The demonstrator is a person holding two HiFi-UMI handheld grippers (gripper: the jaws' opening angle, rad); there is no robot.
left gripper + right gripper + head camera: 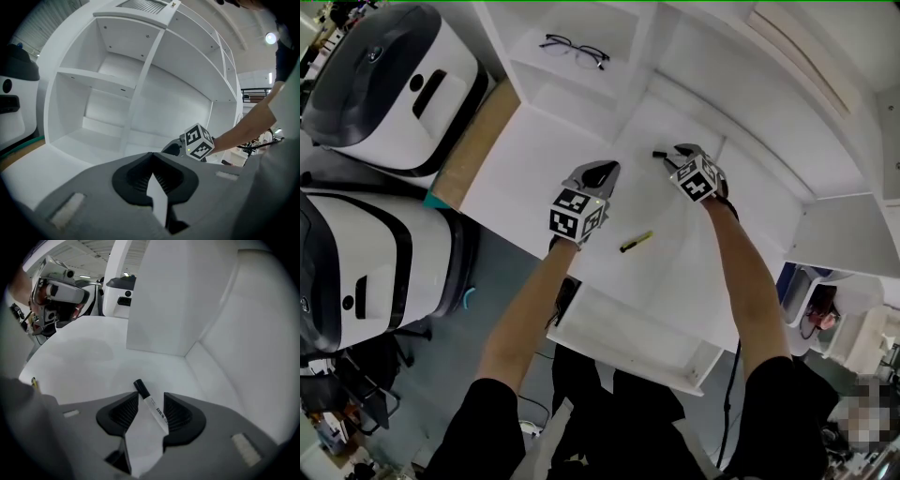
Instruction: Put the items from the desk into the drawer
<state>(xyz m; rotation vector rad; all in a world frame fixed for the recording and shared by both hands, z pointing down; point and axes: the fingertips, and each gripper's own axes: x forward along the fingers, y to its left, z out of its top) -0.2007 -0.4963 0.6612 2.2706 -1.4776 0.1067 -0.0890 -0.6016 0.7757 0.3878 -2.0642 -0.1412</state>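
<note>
The white worktop (534, 159) is lying mostly bare, and the drawer (628, 328) is hanging open under its near edge. The left gripper (600, 173) is hovering with its jaws closed and empty. The right gripper (677, 156), close to the far right corner, is straddling the marker (152, 406) with its jaws narrowly apart. A yellow pen (636, 241) is lying between the grippers and the drawer.

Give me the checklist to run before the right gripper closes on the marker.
1. Marker lies between the right gripper jaws: ok.
2. Jaws wide enough to clear it: ok, apart.
3. Marker gripped: not ok, it lies loose on the desk.
4. Left gripper out of the way: ok, shut, empty, off to the side.
5. Drawer open: ok.
6. Pen clear of the marker: ok, it lies apart.
</note>
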